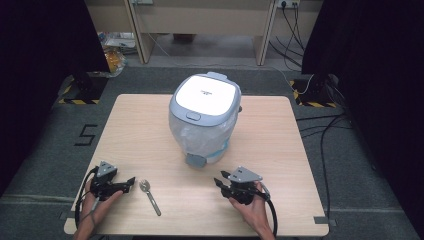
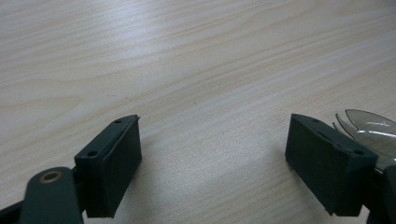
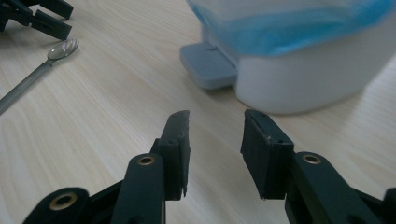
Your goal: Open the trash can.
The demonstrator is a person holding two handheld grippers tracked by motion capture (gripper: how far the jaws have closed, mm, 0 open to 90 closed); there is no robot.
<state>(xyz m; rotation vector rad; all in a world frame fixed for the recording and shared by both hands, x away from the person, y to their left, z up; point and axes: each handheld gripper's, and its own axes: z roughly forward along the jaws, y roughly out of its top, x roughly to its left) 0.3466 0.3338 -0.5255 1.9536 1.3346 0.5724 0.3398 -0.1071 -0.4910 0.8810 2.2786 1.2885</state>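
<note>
Nearest the person, the left gripper [image 1: 131, 181] rests low on the wooden table [image 1: 150, 120] with its jaws spread wide and nothing between them. In the left gripper view the pads [image 2: 112, 163] stand well apart over bare wood, and the clear plastic spork [image 2: 369, 128] lies just outside the far pad, not inside the gap. From above, the spork [image 1: 149, 196] lies flat just beside that gripper, bowl end toward the bin and handle running back toward the table's near edge.

The step in hand looks like a pickup of the spork by the left gripper. To do it well, the gripper needs to shift sideways so the thin handle sits between the pads rather than beside one — then come down close to the wood, because the utensil is flat and will slip out of a high pinch. Closing across the handle rather than the smooth bowl should give a steadier hold.

The right gripper [image 1: 220, 178] hovers across the table, holding nothing; its jaws are narrowed to a small gap with only wood showing between the pads [image 3: 180, 140].

Farther off stands the grey pedal bin [image 1: 204, 117], lid shut, lined with a bag — its foot pedal [image 3: 208, 65] faces the right gripper, near but not touched.
</note>
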